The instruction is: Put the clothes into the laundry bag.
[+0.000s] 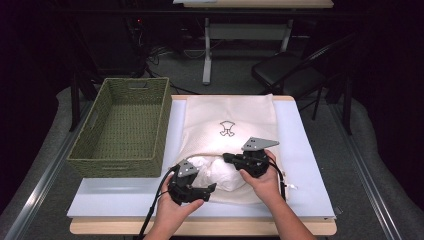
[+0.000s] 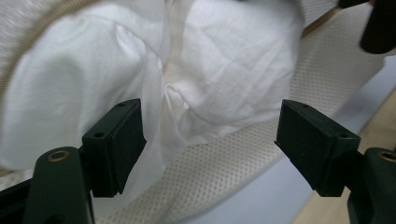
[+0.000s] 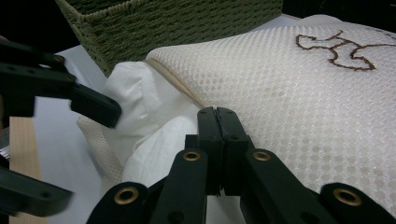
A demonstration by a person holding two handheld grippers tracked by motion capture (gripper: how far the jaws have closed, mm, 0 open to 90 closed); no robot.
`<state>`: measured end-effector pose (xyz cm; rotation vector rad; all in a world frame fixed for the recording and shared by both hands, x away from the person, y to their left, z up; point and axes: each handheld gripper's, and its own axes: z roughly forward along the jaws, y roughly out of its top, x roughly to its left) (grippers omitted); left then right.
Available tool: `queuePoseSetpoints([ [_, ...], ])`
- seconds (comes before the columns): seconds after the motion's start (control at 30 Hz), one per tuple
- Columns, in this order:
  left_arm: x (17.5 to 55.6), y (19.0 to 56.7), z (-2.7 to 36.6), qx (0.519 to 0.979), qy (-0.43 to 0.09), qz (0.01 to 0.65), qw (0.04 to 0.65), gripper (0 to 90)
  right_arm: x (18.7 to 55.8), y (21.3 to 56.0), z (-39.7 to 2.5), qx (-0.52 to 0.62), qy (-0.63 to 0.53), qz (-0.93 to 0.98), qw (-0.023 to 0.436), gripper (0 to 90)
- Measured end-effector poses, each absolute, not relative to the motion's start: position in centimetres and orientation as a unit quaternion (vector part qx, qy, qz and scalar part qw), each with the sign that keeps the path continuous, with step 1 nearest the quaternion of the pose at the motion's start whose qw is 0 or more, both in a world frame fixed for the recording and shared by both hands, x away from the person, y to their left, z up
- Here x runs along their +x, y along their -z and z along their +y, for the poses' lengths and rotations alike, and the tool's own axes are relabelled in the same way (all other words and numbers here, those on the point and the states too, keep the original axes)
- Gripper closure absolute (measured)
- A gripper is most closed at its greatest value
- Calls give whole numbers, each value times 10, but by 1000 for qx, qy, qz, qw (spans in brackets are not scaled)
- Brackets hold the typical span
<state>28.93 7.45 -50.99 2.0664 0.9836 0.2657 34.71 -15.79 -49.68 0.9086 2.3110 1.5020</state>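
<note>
From the high view, a cream mesh laundry bag (image 1: 230, 135) lies lengthwise on the table, its mouth toward the person, and a white garment (image 1: 217, 172) bulges halfway out of that mouth. The left gripper (image 1: 207, 189) sits at the opening; the right gripper (image 1: 227, 158) rests on the bag's upper edge. An empty green woven basket (image 1: 122, 125) waits at left. In the left gripper view, the jaws stand wide apart, released, framing the crumpled garment (image 2: 196, 79). In the right gripper view, the jaws are clenched together, seemingly pinching the bag's rim (image 3: 180, 88), though cloth between them cannot be confirmed. Removal looks partly done; transfer to the basket remains.
</note>
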Motion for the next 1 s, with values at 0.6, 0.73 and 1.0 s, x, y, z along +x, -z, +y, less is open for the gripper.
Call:
queuePoseSetpoints([
  [0.6,329,549,50,823,-84,397,398,385,344,497,-155,304,-510,795,122,900],
  [0.73,327,549,48,820,-104,403,392,423,342,496,-153,303,-508,796,126,900],
  [1.0,327,551,50,824,-129,395,386,716,340,495,-151,298,-509,798,124,900],
])
